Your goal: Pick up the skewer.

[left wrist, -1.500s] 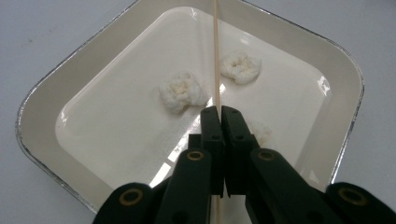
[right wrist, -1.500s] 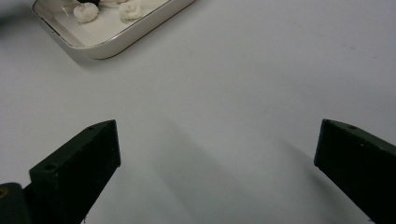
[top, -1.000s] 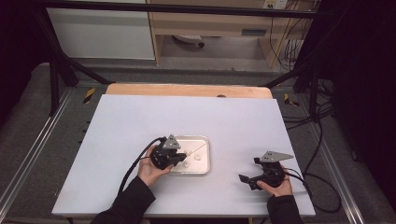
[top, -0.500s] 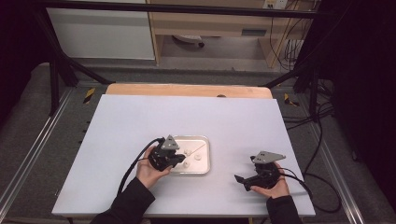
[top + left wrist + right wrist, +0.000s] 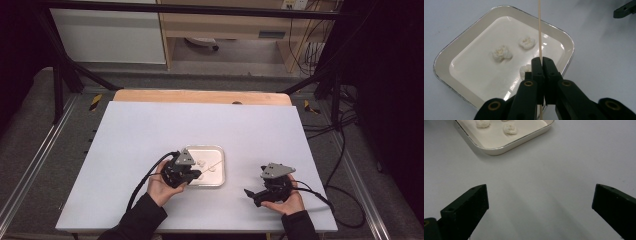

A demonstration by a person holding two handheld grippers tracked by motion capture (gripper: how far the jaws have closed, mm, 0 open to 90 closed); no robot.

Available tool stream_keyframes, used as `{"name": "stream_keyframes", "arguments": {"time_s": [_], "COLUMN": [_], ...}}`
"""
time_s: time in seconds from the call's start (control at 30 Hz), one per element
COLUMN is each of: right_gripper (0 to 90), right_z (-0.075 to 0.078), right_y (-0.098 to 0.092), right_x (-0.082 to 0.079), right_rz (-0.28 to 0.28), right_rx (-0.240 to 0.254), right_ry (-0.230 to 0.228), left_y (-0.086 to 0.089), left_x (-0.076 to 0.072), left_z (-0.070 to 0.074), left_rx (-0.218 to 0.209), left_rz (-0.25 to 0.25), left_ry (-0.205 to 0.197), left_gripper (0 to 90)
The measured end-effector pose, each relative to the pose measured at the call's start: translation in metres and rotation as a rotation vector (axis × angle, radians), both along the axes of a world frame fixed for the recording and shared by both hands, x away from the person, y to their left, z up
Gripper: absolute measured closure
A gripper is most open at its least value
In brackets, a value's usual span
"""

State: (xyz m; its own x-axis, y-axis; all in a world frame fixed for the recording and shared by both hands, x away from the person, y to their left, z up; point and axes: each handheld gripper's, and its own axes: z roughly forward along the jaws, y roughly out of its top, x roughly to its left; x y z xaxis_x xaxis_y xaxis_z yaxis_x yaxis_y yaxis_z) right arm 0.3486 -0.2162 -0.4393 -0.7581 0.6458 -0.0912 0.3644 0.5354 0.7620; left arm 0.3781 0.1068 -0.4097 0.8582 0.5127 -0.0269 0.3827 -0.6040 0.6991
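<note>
**Skewer pinched over the tray, right jaws wide**

Your left hand-held gripper [image 5: 541, 62] is clamped on a thin wooden skewer [image 5: 539, 27]; its jaws stand pressed together with the stick between them, and the skewer runs on from the tips toward 12 o'clock in the left gripper view, over the tray [image 5: 447, 53]. The tray sits on the white tabletop [image 5: 150, 130] near its middle, and three white lumps lie in it: one [image 5: 502, 53] at 9 o'clock from the jaw tips, one [image 5: 527, 42] at 11 o'clock, and a third [image 5: 525, 70] just beside the jaws, partly hidden by them. Your right hand-held gripper [image 5: 539, 202] hangs over bare tabletop, at 4 o'clock from the tray in the high view, well apart from it, its jaws spread wide with nothing between them.
</note>
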Motion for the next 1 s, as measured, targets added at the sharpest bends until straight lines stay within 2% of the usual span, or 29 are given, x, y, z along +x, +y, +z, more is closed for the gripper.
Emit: {"name": "stream_keyframes", "arguments": {"time_s": [0.4,0.5,0.6,0.77,1.0], "right_gripper": [2.0,2.4,2.8,3.7,5.5], "right_z": [0.009,0.012,0.014,0.017,0.019], "right_y": [0.022,0.028,0.034,0.044,0.050], "right_x": [-0.006,-0.007,-0.006,-0.006,-0.006], "right_rz": [0.053,0.069,0.089,0.116,0.138], "right_rx": [-0.109,-0.138,-0.191,-0.241,-0.283], "right_ry": [-0.063,-0.082,-0.112,-0.146,-0.184], "left_y": [-0.009,-0.011,-0.013,-0.018,-0.025], "left_x": [-0.011,-0.011,-0.011,-0.010,-0.007], "left_z": [0.007,0.008,0.009,0.012,0.017], "left_rx": [0.028,0.033,0.043,0.073,0.104], "left_rz": [-0.021,-0.021,-0.028,-0.041,-0.058], "left_ry": [-0.011,-0.009,-0.010,-0.018,-0.018], "left_gripper": [88.6,88.6,88.5,88.6,88.6]}}
